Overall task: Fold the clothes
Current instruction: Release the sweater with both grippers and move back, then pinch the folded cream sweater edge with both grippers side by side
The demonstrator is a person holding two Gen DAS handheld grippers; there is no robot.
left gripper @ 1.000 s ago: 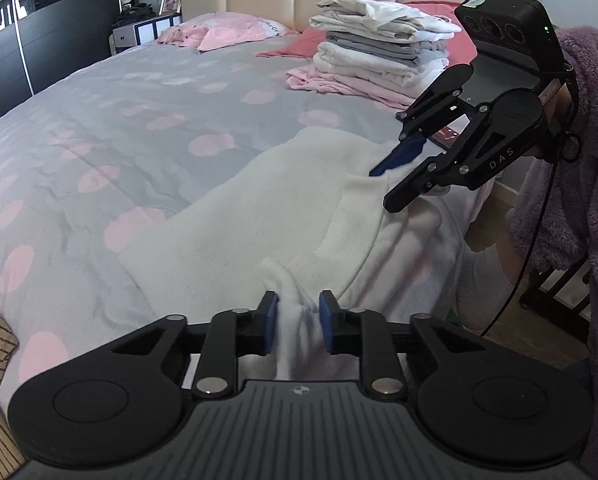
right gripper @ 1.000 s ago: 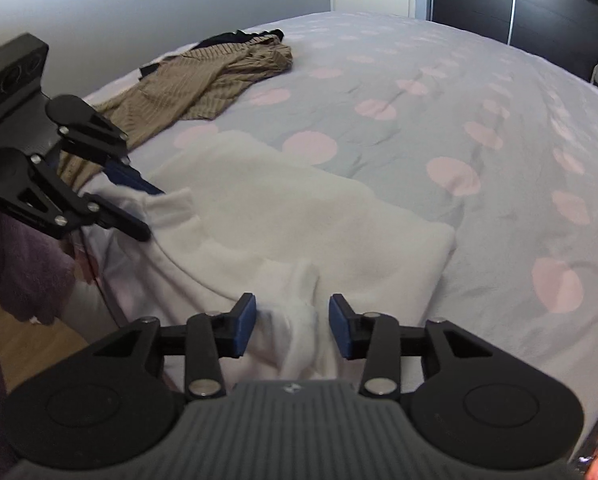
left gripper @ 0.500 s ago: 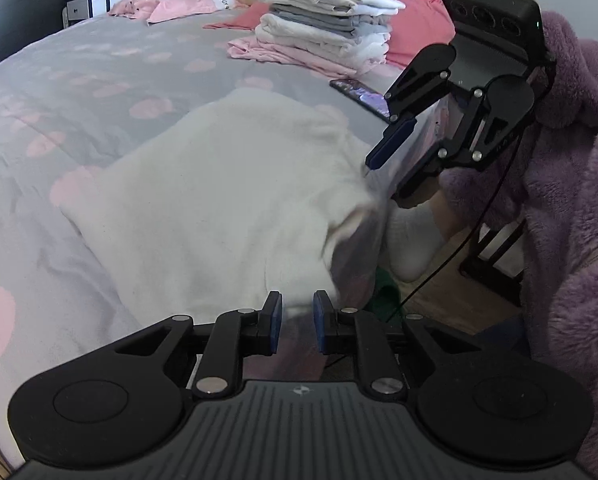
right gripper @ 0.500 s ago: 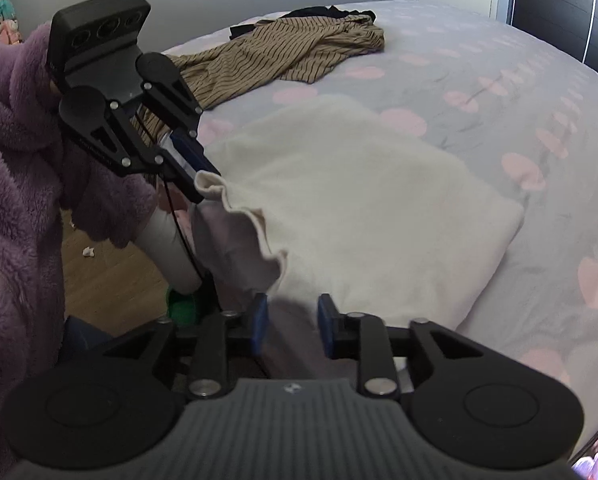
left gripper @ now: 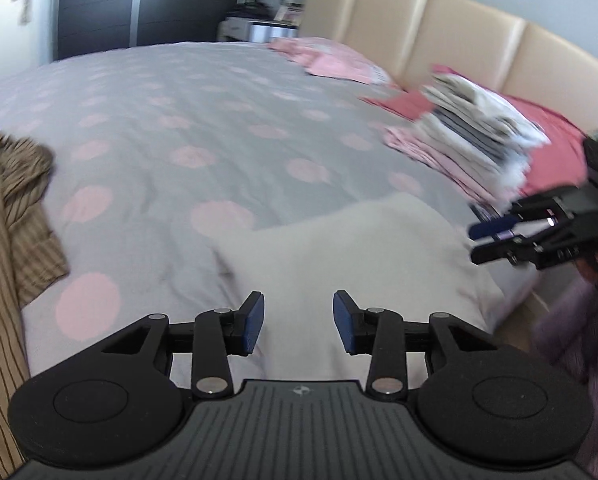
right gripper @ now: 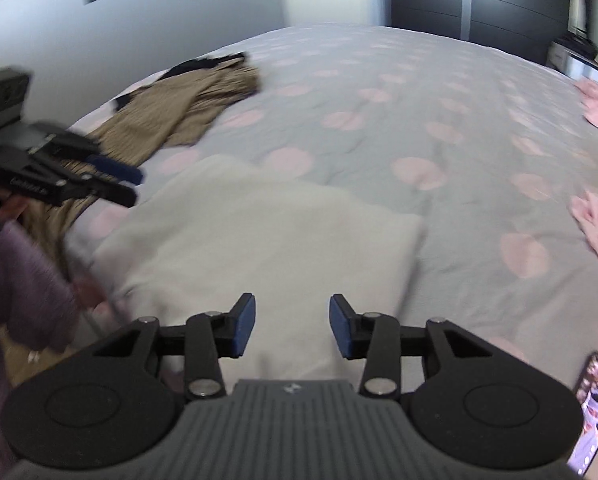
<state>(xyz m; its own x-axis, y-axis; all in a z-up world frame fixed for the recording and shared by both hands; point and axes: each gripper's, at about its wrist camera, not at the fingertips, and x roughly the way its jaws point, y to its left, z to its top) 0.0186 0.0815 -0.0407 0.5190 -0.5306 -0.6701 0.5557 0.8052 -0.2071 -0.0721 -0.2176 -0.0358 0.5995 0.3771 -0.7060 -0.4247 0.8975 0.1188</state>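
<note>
On grey dotted bed (left gripper: 203,128), white garment (left gripper: 339,248) folded flat, both tongs opening, empty

Folded stack (left gripper: 475,132) motion-blurred, striped brown garment (left gripper: 7,248) cut by frame edge, phone (right gripper: 593,400) partly cropped

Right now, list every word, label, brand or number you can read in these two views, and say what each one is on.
Nothing can be read for certain.
Raised lettering on the side of the left gripper, seen from the right wrist camera: too blurred to read.
Small emblem on the right gripper body: a symbol, no letters.
Phone screen at the bed's edge: a picture, any text too small.
Framed items on the nightstand: too small.
</note>
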